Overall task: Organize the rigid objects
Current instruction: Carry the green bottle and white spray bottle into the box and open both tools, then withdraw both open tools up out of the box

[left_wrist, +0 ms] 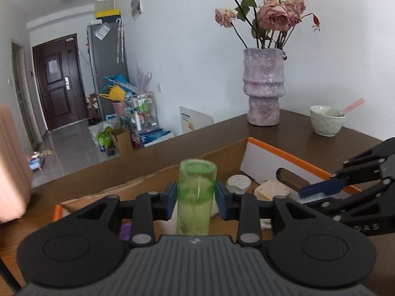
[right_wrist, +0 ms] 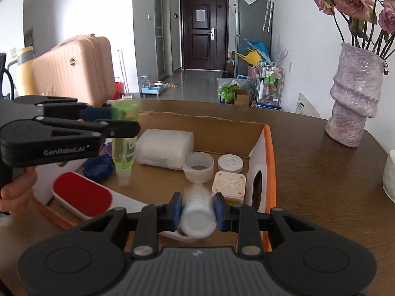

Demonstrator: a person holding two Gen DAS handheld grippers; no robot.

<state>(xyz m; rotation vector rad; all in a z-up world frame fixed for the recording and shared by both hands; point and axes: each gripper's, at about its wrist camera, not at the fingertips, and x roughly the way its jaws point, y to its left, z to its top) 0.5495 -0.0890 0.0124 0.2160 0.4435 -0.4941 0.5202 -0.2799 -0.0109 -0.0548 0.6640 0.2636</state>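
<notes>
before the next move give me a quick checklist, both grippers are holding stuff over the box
1. Left gripper shut on the green bottle: ok, pads on both sides.
2. Green bottle orientation: nozzle pointing down, seen from the right wrist view: ok.
3. Right gripper shut on the white bottle: ok.
4. Both loads above the cardboard box: ok.
5. Free floor in the box near the tape roll: ok, bare cardboard shows.
6. Green bottle cap tight: cannot tell.

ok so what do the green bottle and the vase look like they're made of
Green bottle: likely clear tinted plastic, glossy; light passes through it. Vase: probably glazed ceramic, lumpy hand-formed surface with a mottled purple sheen, though resin can't be ruled out.
</notes>
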